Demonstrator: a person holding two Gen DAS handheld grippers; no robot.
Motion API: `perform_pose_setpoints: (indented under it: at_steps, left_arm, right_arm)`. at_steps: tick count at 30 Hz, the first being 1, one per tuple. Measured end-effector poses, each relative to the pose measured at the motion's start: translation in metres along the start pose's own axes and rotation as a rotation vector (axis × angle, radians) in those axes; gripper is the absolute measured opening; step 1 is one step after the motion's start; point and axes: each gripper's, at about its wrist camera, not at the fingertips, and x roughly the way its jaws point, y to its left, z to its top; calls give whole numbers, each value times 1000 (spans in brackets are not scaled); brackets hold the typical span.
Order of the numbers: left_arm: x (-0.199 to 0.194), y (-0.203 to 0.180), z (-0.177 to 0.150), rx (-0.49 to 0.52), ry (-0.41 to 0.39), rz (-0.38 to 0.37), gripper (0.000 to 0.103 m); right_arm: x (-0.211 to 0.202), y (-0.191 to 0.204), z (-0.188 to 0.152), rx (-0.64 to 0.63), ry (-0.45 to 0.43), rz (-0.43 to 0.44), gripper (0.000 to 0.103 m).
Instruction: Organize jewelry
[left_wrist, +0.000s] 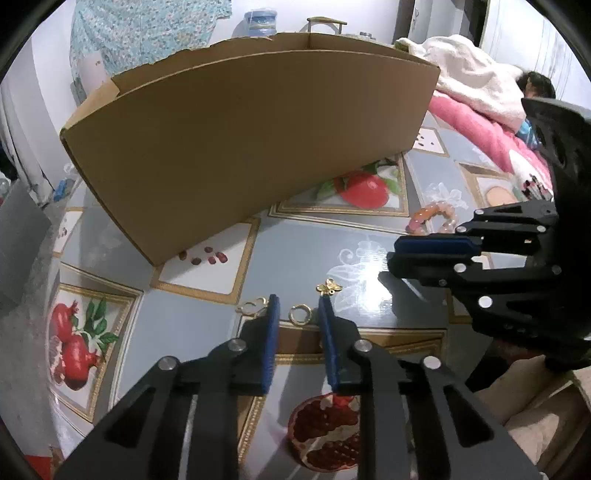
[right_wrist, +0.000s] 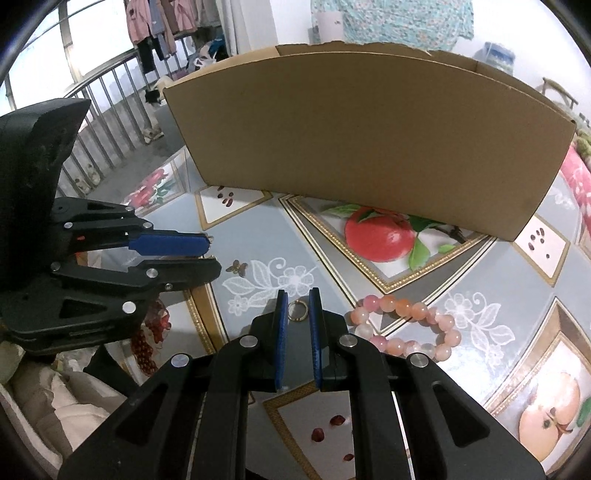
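The left tool (left_wrist: 298, 296) is narrowed around a gold ring (left_wrist: 300, 314) lying toward the near edge of the surface (left_wrist: 295, 254), pads seemingly not yet touching. The ring should be centred before pinching, lest it skid. A second ring (right_wrist: 297, 309) is pinched in the right tool (right_wrist: 298, 290).

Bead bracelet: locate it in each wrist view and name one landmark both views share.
Left wrist view: the bead bracelet lies right of centre, partly hidden behind the right gripper.
Right wrist view: the bead bracelet lies at lower right, in full view on the table.
Shared landmark: the cardboard box stands beyond it in both.
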Motion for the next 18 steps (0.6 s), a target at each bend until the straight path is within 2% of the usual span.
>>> perform_pose_setpoints:
  at_steps: [4, 18]
  left_arm:
    - [0, -3, -1, 25, 6, 25, 16]
    - [2, -6, 1, 37, 3, 5, 10]
  right_arm:
    - [-3, -2, -1, -2, -1, 6, 9]
    - [-4, 0, 1, -10, 7, 12, 4]
